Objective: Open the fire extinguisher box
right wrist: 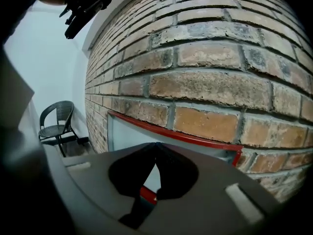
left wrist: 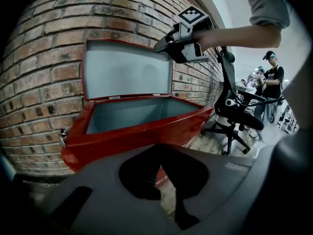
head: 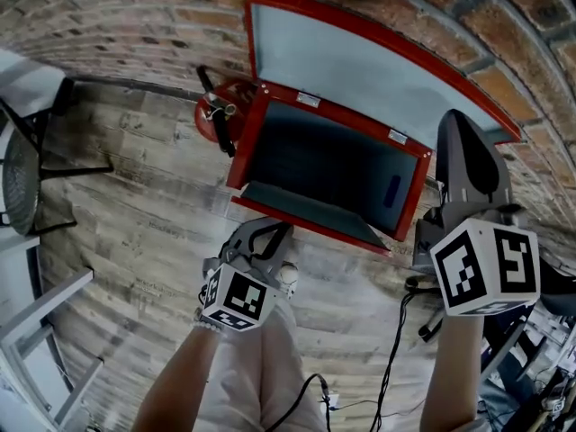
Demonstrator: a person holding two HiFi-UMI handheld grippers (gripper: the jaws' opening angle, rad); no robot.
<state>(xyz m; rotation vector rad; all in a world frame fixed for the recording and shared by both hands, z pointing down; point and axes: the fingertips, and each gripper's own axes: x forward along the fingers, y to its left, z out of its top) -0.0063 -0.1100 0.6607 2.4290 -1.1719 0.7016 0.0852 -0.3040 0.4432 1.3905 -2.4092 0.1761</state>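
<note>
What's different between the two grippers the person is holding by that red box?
The right gripper is held high, beside the open lid near the brick wall. The left gripper hangs low, in front of the red box's front edge. The right gripper points at the lid's top edge, the left gripper at the box's open inside. Both are shut and hold nothing.

Soft, kinda dim light all over. Fisheye really bends the bricks (head: 135, 7) behind the fire extinguisher box (head: 245, 138), and gripper view corners go black.
</note>
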